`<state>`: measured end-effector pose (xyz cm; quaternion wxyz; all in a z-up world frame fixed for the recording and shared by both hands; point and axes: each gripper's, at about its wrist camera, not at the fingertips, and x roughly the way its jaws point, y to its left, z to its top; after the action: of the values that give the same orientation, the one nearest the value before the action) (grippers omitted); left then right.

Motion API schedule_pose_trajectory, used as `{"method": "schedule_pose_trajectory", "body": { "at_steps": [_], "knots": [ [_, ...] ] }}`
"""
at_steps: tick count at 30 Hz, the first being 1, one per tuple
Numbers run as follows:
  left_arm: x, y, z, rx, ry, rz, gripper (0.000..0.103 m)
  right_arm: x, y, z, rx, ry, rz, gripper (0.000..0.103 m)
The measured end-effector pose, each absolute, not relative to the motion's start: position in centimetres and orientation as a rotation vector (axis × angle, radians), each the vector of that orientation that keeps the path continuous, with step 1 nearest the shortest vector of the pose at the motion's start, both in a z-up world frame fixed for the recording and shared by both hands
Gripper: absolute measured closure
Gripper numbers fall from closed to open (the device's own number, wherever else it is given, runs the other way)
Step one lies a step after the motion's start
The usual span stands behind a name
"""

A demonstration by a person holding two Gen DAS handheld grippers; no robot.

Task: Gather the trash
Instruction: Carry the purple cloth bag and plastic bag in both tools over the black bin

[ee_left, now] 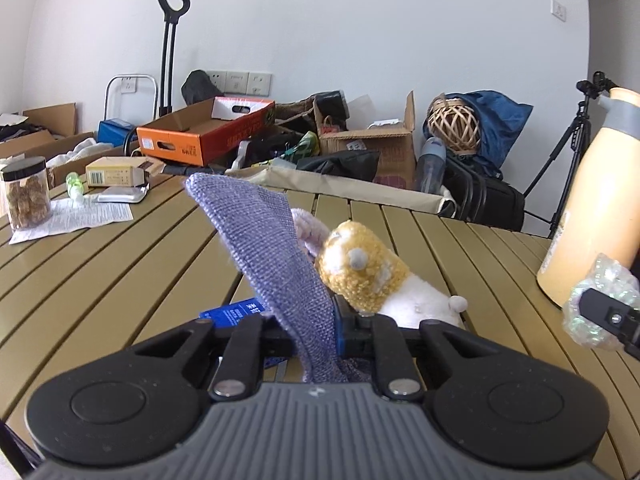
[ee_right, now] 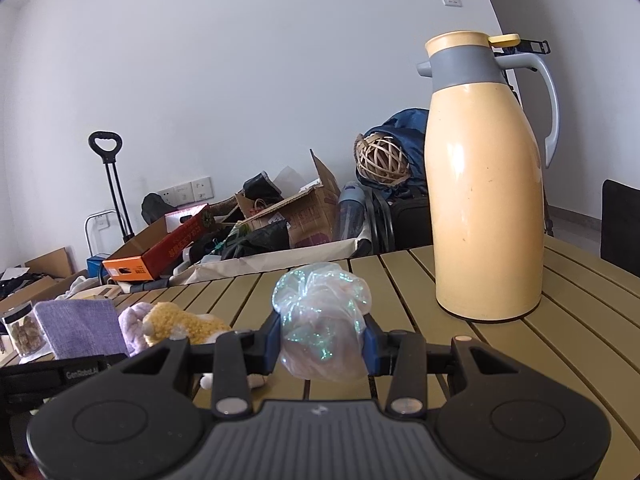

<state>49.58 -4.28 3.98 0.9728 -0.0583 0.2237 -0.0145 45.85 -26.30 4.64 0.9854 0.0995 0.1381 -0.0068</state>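
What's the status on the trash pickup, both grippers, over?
Left gripper shut on purple cloth. Right gripper shut on crumpled plastic wrap. Plush toy lies just beyond the left; thermos stands ahead right.

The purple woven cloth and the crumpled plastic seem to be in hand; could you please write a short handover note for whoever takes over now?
Left gripper: shut on the purple woven cloth, lifted off the slatted tan table.
Right gripper: shut on the crumpled iridescent plastic wrap.
Still on the table: blue packet under the cloth, yellow-and-white plush toy, cream thermos jug.
Done: two items picked up.
Left: no bin in view; find one and drop both.
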Motion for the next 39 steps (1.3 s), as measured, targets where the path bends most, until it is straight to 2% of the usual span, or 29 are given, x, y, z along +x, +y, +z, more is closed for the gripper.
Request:
{"method": "schedule_pose_trajectory", "body": {
  "at_steps": [14,30,39],
  "knots": [
    [42.5,-3.6,6.6,-0.07,0.394,-0.094,0.087,41.8,-24.1,5.9,0.168,0.242,0.07,0.064],
    [32.4,-1.1,7.9,-0.042,0.413,-0.107,0.087,32.7,-20.8,5.7,0.166,0.287,0.157,0.064],
    [27.3,0.0,6.8,-0.017,0.467,-0.108,0.087,27.9,-19.5,4.8,0.138,0.339,0.194,0.064]
  ]
}}
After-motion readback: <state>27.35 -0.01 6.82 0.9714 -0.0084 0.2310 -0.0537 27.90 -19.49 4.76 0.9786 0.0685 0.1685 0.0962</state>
